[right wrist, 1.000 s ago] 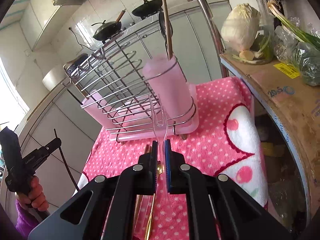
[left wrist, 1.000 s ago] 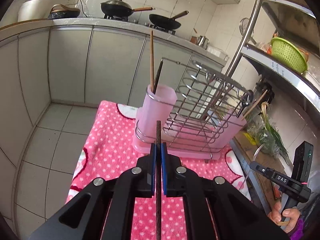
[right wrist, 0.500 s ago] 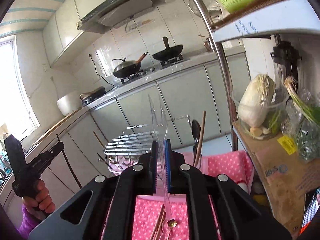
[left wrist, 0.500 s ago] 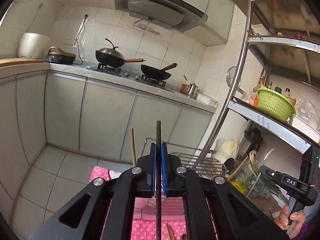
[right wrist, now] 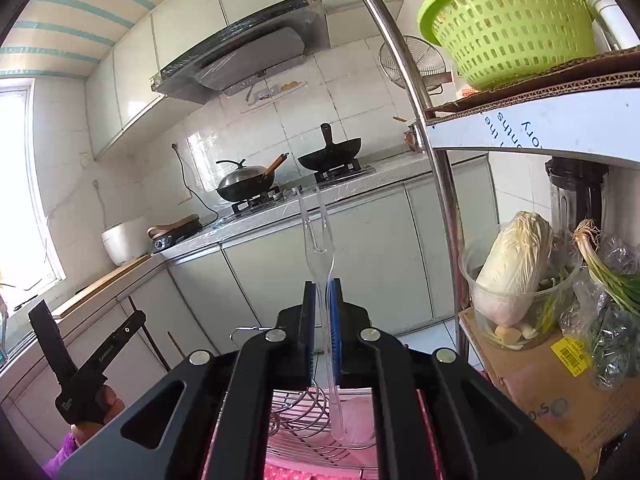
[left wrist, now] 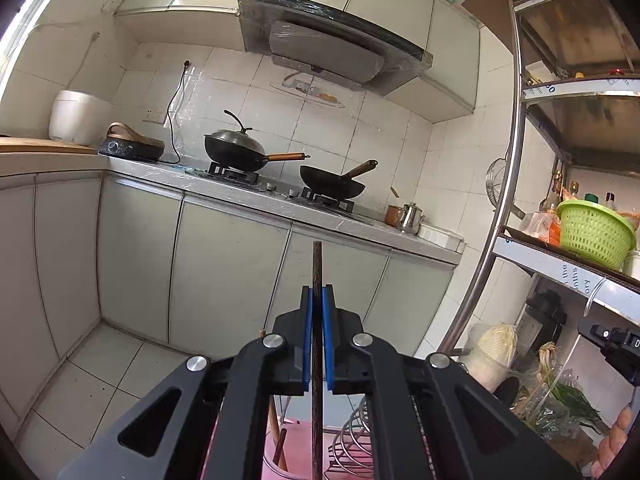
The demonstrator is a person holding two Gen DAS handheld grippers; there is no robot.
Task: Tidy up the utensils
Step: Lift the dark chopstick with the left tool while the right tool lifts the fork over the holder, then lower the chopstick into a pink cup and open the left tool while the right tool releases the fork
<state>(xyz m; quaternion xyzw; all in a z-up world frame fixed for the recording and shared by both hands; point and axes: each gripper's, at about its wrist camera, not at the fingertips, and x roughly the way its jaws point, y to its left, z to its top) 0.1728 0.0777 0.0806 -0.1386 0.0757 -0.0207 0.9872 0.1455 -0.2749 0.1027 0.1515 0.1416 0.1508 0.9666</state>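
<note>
**Both claws loaded, deposit pending**

Left claw (left wrist: 316,340) is clenched on a dark chopstick (left wrist: 317,264), which stands upright between the blue pads and runs on below them toward 6 o'clock. Right claw (right wrist: 322,336) is likewise clenched, on a clear plastic fork (right wrist: 316,232) with its two tines up at 12 o'clock and its handle hanging down past the pads.

Progress, as I judge it: both utensils are secured and held high, but neither is stowed. The wire rack (right wrist: 304,420) and the pink holder cup (right wrist: 356,420) show low in the right wrist view at 6 o'clock, below the fork. In the left wrist view a wooden stick (left wrist: 274,416) stands at about 7 o'clock, apparently already in the holder. I cannot tell how many utensils lie loose underneath; the claw bodies hide that ground.

Remaining: lower each item into the holder and let go.
</note>
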